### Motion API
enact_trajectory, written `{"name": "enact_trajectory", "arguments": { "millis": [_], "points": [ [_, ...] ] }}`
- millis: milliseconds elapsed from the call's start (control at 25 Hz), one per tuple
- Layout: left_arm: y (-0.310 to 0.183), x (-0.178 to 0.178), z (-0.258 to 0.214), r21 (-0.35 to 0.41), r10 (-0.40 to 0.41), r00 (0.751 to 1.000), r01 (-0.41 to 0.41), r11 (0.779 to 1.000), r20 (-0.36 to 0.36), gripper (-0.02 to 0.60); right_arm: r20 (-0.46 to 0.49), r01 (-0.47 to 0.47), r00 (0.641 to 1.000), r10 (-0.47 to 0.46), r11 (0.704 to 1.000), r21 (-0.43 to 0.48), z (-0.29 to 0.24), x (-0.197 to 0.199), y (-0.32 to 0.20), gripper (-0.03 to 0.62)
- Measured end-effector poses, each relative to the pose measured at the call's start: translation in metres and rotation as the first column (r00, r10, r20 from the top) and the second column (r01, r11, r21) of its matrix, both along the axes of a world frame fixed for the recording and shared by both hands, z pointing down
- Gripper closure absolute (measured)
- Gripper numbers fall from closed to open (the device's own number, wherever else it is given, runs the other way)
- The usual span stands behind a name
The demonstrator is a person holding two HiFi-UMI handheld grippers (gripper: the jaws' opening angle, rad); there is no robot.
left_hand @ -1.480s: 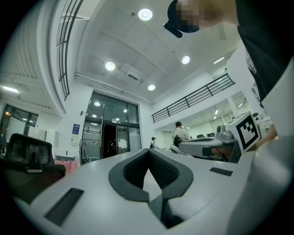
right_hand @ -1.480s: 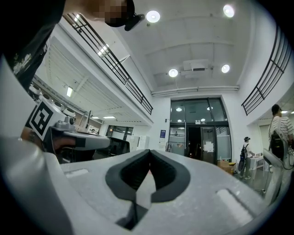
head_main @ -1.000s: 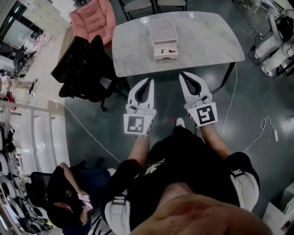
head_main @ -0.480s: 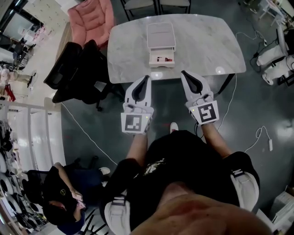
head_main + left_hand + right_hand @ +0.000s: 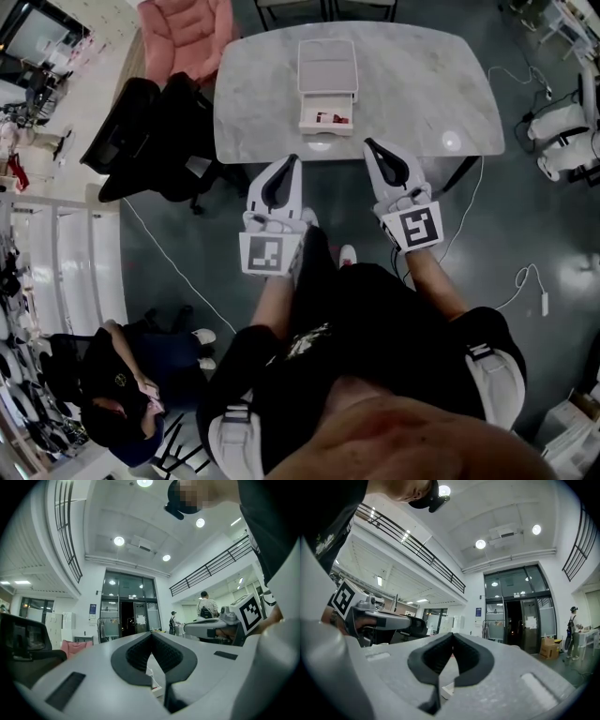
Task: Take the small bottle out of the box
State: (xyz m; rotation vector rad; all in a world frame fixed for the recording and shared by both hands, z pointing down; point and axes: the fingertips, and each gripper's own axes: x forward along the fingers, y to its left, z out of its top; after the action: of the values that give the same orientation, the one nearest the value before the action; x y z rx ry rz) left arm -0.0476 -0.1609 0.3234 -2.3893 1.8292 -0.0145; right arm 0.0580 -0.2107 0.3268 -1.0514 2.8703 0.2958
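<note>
From the head view, my left tool (image 5: 292,159) and right tool (image 5: 367,142) now reach the near edge of the bench (image 5: 422,84), closer than a second ago. The small bottle (image 5: 324,118) lies in the open front drawer of the box (image 5: 326,66), apart from both tools. In the left gripper view that tool's jaws meet with nothing between them, and the right gripper view shows the same: jaws pressed together, empty.

table (image 5: 422,84): white marble; box (image 5: 327,66): white; armchair (image 5: 187,33): pink; floor (image 5: 525,216): dark grey
</note>
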Motion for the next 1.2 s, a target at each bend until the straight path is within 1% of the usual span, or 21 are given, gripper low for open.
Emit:
{"name": "enact_trajectory", "arguments": {
  "millis": [160,320,480,600,720,920,1080,1200],
  "points": [
    [-0.015,-0.007,0.01,-0.021,0.009,1.0,-0.009,1.0,-0.023,0.568,-0.016,-0.007,1.0,0.007,1.0,0.003,0.007,-0.006,-0.014,0.597],
    [-0.042,-0.024,0.021,-0.014,0.016,0.999,-0.017,1.0,-0.044,0.568,-0.035,-0.024,0.999,0.024,1.0,-0.005,0.019,-0.018,-0.033,0.597],
    [-0.067,-0.028,0.018,0.003,0.045,0.998,-0.045,0.999,-0.051,0.568,-0.028,-0.067,0.997,0.066,0.997,-0.038,0.018,-0.021,-0.061,0.597],
    [-0.084,-0.036,0.014,0.012,0.046,0.996,-0.045,0.999,-0.073,0.568,-0.026,-0.062,0.998,0.062,0.998,-0.01,0.007,-0.036,-0.076,0.597],
    [-0.101,-0.049,0.005,0.03,0.042,0.997,-0.04,0.999,-0.07,0.568,-0.02,-0.062,0.998,0.062,0.998,0.005,-0.001,-0.049,-0.096,0.597],
    [-0.132,-0.075,-0.006,0.037,0.027,0.997,-0.024,0.999,-0.067,0.568,-0.009,-0.053,0.999,0.053,0.998,0.025,-0.013,-0.072,-0.128,0.597],
    [-0.156,-0.085,-0.014,0.049,0.046,0.997,-0.043,0.998,-0.062,0.568,0.019,-0.042,0.999,0.041,0.998,0.039,-0.024,-0.086,-0.147,0.597],
    [-0.173,-0.094,-0.017,0.059,0.07,0.995,-0.065,0.996,-0.074,0.568,0.017,-0.033,0.999,0.032,0.998,0.05,-0.028,-0.1,-0.161,0.597]
  ]
}}
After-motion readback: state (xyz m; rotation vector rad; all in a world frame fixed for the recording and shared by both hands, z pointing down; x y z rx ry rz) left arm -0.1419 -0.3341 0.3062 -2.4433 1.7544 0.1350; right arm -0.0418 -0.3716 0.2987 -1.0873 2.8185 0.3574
